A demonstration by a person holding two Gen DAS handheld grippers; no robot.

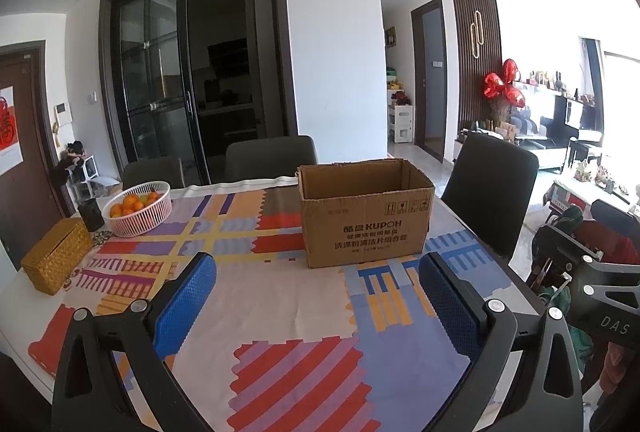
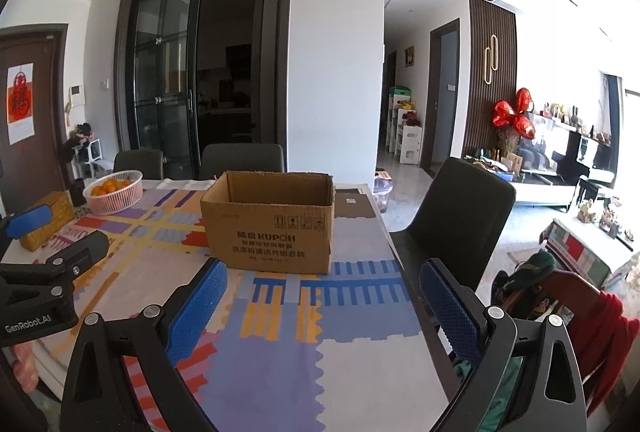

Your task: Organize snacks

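Left wrist view puts your left gripper [image 1: 318, 292] nearest, its 2 blue-padded fingers [image 1: 185, 306] spread wide with nothing between them, hanging above the patterned tablecloth [image 1: 280, 312]. From the right wrist view your right gripper [image 2: 322, 302] is likewise released, fingers [image 2: 452, 312] apart and empty, over the cloth near the table's right edge. Your left gripper also shows at the left border of that view [image 2: 52, 260], beside the right one.

Just beyond both sets of fingertips stands the cardboard box [image 1: 364, 216], upright with its top open, resting on the cloth toward the right side of the table; its printed face is turned to you. You cannot see its floor from either camera, and no snacks show in either view.

Farther left, a woven tissue box [image 1: 56, 256] sits at the table's left edge, with a dark cup [image 1: 91, 214] behind it and a pink basket of oranges [image 1: 138, 207] just beside that cup.

Behind the table stand 3 dark chairs [image 1: 490, 188], then the glass sliding doors [image 1: 168, 80] and, at far right, red heart balloons [image 1: 504, 84]
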